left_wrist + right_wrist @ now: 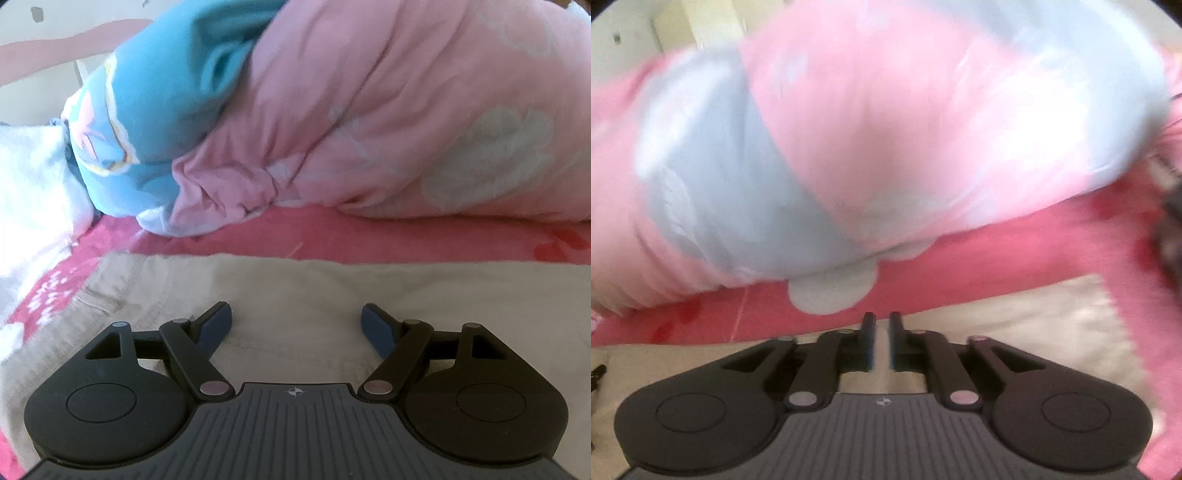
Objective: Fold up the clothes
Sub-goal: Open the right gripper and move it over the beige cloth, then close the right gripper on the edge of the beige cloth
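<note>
Pink bedsheet (295, 236) carries beige garment (295, 288) beneath spread left tool (296, 325).

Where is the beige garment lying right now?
The beige garment lies flat on the pink bedsheet, under both grippers in both wrist views, with the bunched pink quilt just beyond its far edge.
</note>
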Available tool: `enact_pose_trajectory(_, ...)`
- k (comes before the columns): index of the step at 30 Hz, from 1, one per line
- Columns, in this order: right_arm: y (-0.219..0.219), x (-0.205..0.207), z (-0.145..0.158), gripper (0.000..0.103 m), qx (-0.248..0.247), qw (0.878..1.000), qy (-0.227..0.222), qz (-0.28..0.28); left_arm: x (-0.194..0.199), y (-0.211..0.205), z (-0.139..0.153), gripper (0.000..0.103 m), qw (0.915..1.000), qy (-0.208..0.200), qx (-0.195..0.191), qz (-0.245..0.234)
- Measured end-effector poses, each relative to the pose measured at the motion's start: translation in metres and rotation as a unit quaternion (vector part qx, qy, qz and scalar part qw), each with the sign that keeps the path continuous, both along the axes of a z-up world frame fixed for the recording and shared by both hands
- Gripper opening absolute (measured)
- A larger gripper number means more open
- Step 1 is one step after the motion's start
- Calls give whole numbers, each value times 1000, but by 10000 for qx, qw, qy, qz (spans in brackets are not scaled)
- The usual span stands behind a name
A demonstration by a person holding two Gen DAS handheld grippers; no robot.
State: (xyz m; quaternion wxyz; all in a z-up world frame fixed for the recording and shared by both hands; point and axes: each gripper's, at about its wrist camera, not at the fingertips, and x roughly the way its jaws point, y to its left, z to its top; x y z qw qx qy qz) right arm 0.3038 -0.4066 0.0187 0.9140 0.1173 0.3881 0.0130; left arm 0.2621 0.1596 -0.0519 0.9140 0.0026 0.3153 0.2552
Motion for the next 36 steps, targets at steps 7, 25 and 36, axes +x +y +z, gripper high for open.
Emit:
enact_pose_trajectory(7, 33, -112, 19, 32, -556, 9932, -714, 729, -5, -51, 36, 87, 9963, -277, 449, -673)
enact_pose_trajectory(25, 117, -137, -57, 12, -2036, 9474, -1033, 2241, 31, -93, -8, 98, 9937, 416, -47, -1035)
enact_pose_trajectory(36, -27, -71, -2, 7, -1540, 9801, -1252, -3, 29, -88, -6, 98, 9939, 345, -81, -1049)
